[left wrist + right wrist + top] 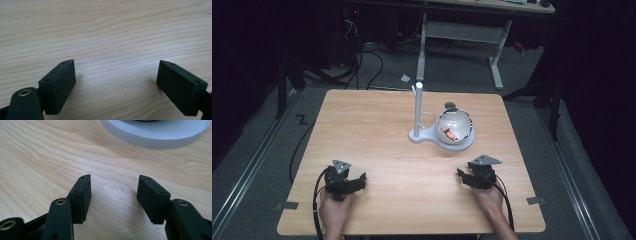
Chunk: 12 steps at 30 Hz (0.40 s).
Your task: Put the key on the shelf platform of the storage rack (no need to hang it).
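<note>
Right gripper [113, 186]: black fingers [81, 195] parted, nothing between, bare wood below; tips aim toward white round base [160, 137] just ahead.

Left gripper [116, 75]: fingers [58, 85] spread wide, empty, low over light wooden table [377, 135], well apart from base.

Shiny silver sphere-shaped bowl [454, 126] sits on white base, beyond right gripper, right of table centre; opening tilts toward person, small orange piece [450, 133] inside.

White upright post [417, 107] rises at base's left end; base's long axis runs left to right.
</note>
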{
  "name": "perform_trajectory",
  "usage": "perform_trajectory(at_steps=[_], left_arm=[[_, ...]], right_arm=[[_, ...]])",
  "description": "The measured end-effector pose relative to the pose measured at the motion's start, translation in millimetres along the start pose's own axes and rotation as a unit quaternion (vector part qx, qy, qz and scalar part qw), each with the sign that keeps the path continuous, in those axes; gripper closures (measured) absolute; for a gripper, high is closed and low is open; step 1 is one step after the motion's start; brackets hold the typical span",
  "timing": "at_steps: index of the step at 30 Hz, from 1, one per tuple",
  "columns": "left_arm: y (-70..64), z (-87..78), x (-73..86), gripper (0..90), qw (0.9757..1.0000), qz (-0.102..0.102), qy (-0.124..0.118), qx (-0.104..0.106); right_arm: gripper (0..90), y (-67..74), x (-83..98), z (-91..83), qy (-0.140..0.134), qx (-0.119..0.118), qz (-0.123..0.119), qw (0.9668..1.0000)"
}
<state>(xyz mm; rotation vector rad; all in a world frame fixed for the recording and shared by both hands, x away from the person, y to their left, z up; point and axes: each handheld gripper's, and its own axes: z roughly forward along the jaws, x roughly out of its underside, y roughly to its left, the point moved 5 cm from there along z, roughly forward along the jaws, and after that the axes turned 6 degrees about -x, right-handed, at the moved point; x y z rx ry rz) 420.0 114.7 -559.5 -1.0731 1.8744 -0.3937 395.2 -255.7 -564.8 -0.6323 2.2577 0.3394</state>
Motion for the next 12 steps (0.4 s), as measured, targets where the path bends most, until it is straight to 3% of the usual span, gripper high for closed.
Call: perform_trajectory(at_steps=[12], left_arm=[[0.0, 0.0, 0.0, 15.9, 1.0, 0.0, 0.0, 0.0]], right_arm=[[40.8, -0.7, 0.1, 0.3, 0.002, 0.005, 0.006, 1.0]])
